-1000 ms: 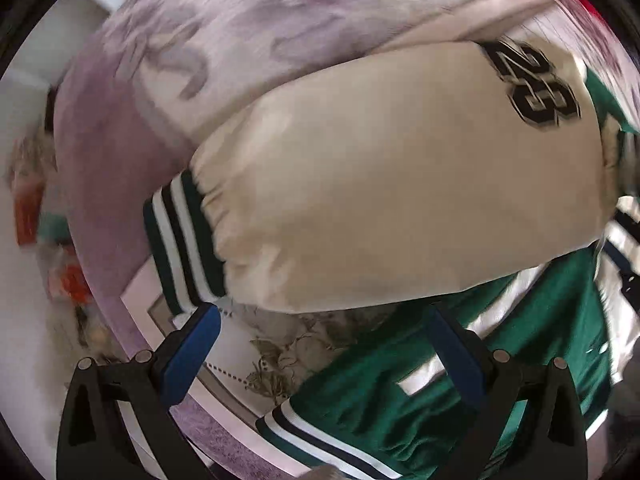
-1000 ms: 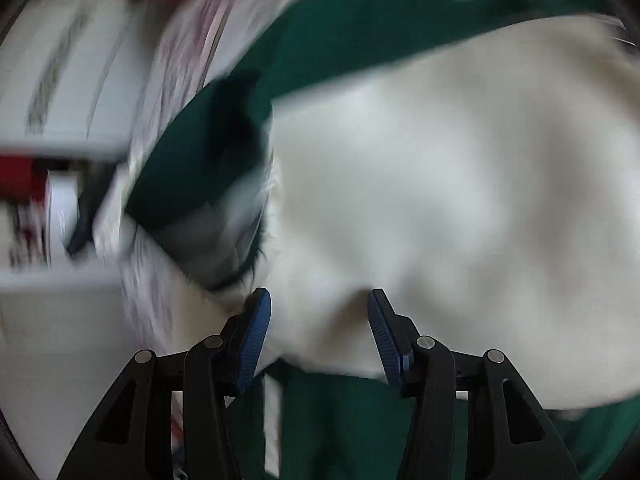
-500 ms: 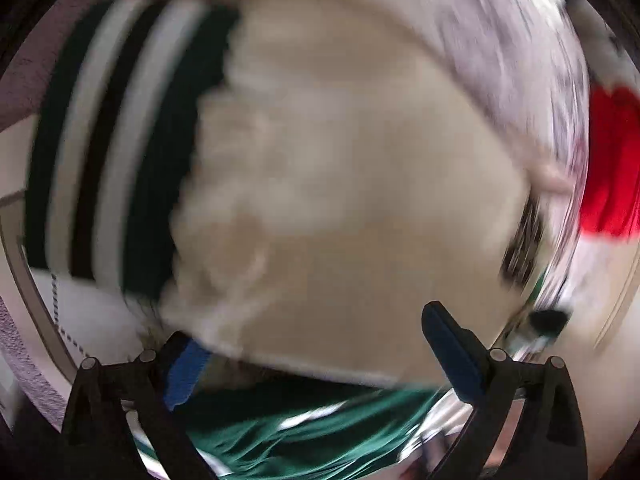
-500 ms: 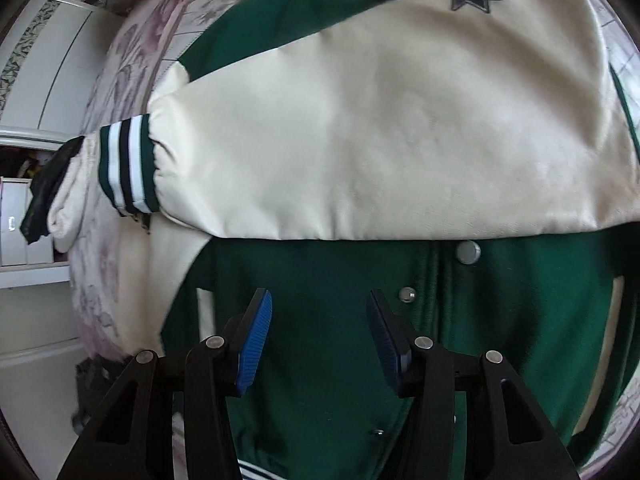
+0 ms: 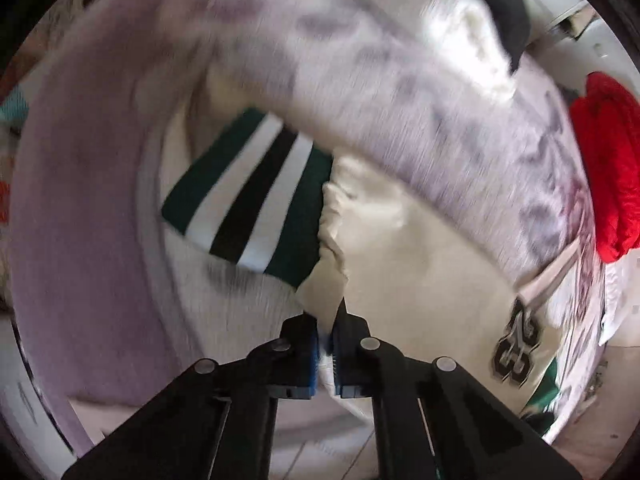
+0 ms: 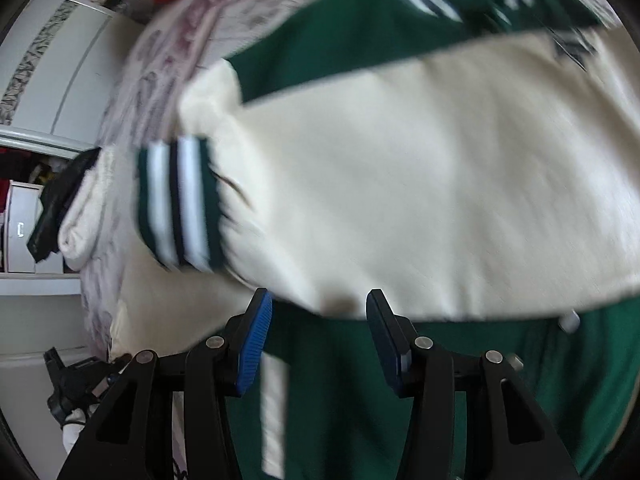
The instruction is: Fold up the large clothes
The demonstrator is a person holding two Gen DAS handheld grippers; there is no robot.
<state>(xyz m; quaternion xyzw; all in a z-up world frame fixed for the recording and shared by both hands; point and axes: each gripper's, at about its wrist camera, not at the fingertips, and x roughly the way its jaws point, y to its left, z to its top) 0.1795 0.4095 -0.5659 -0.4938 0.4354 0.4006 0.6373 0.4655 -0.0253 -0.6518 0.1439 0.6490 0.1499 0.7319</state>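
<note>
Left wrist view: left gripper [image 5: 327, 344], blue-padded jaws pinched tight on a fold of the cream leather-look sleeve [image 5: 420, 276] just behind its green, white and black striped knit cuff [image 5: 248, 196]. Sleeve belongs to the green-and-cream varsity jacket [image 6: 360, 60], spread on the lilac floral bedspread [image 5: 100, 200] — black number patch [image 5: 516, 350] beside the sleeve. Red bundled cloth [image 5: 612, 184] at the bedspread's far edge. Right wrist view: right gripper [image 6: 318, 336], jaws about half apart, holding nothing — poised over the jacket's green front, near the second striped cuff [image 6: 180, 204]. White drawer unit [image 6: 24, 232] beside the bed, contents unseen.
</note>
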